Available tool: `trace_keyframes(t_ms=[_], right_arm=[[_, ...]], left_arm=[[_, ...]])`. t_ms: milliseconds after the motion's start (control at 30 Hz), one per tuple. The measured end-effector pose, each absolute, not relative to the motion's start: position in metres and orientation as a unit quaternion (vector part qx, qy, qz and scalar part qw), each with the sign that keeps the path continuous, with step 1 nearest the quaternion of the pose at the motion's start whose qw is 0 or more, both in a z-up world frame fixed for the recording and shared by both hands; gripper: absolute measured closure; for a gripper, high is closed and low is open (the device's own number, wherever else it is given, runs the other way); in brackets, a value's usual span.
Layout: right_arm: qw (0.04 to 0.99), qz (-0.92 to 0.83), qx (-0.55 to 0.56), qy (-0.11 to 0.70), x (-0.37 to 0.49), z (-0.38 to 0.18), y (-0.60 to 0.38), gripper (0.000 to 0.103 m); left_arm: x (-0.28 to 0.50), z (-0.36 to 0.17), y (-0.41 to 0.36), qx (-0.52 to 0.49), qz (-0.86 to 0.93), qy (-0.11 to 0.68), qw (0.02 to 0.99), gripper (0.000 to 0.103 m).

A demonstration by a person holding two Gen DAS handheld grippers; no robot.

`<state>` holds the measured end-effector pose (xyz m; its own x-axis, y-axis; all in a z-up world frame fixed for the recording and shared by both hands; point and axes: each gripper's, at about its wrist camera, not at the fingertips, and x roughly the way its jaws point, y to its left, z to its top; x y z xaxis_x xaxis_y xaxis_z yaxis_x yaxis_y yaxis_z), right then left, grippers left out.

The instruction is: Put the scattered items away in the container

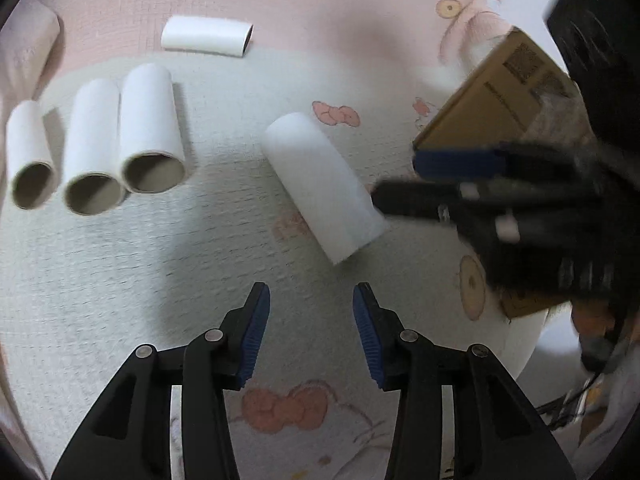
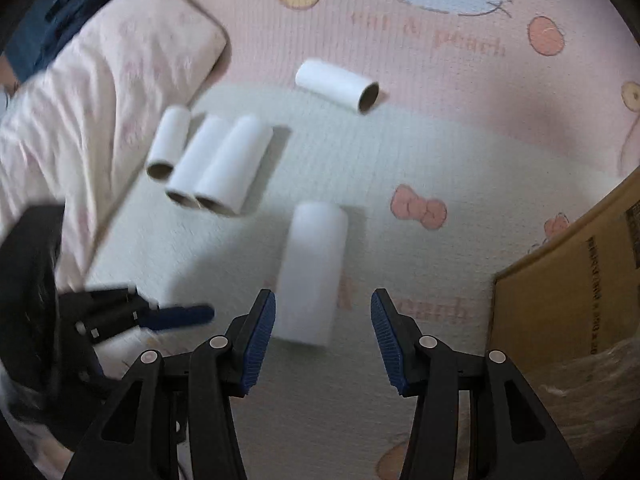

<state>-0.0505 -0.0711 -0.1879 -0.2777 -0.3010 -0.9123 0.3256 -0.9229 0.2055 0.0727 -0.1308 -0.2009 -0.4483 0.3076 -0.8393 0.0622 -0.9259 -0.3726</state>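
Five white cardboard tubes lie on a pale mat. Three rest side by side (image 1: 152,132) (image 1: 94,148) (image 1: 30,156), and one lies apart at the far edge (image 1: 206,36). The nearest tube (image 1: 324,188) lies slanted ahead of my left gripper (image 1: 311,290), which is open and empty. In the right wrist view that tube (image 2: 316,264) lies lengthwise, its near end showing between the fingers of my open right gripper (image 2: 323,294); the pads do not press it. A brown cardboard box (image 2: 568,280) stands at the right. My right gripper (image 1: 396,180) appears blurred beside the box (image 1: 492,108).
The pale mat (image 1: 120,280) lies over a pink play mat (image 2: 440,92) printed with cartoon figures. Folded pink fabric (image 2: 120,80) lies at the left, close to the three tubes. One blue-padded finger (image 2: 184,315) of the left gripper shows at the lower left.
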Motion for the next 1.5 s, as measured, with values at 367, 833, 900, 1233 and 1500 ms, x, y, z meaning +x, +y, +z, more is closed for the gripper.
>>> trace_keyframes(t_ms=[367, 833, 900, 1233, 1500], right_arm=[[0.173, -0.802, 0.570, -0.050, -0.059, -0.208, -0.051, 0.056], [0.159, -0.799, 0.577, -0.058, -0.061, -0.212, -0.052, 0.056], [0.164, -0.797, 0.578, -0.064, -0.061, -0.213, -0.055, 0.056], [0.177, -0.795, 0.577, -0.065, -0.073, -0.215, -0.071, 0.055], [0.195, -0.775, 0.595, -0.081, -0.086, -0.229, -0.081, 0.055]], left_arm=[[0.053, -0.212, -0.159, -0.503, 0.813, -0.281, 0.084, 0.055], [0.052, -0.209, -0.188, -0.465, 0.799, -0.368, 0.101, 0.055], [0.046, -0.211, -0.189, -0.459, 0.795, -0.383, 0.102, 0.055], [0.018, -0.222, -0.200, -0.439, 0.770, -0.455, 0.083, 0.055], [0.003, -0.230, -0.196, -0.458, 0.759, -0.457, 0.080, 0.065]])
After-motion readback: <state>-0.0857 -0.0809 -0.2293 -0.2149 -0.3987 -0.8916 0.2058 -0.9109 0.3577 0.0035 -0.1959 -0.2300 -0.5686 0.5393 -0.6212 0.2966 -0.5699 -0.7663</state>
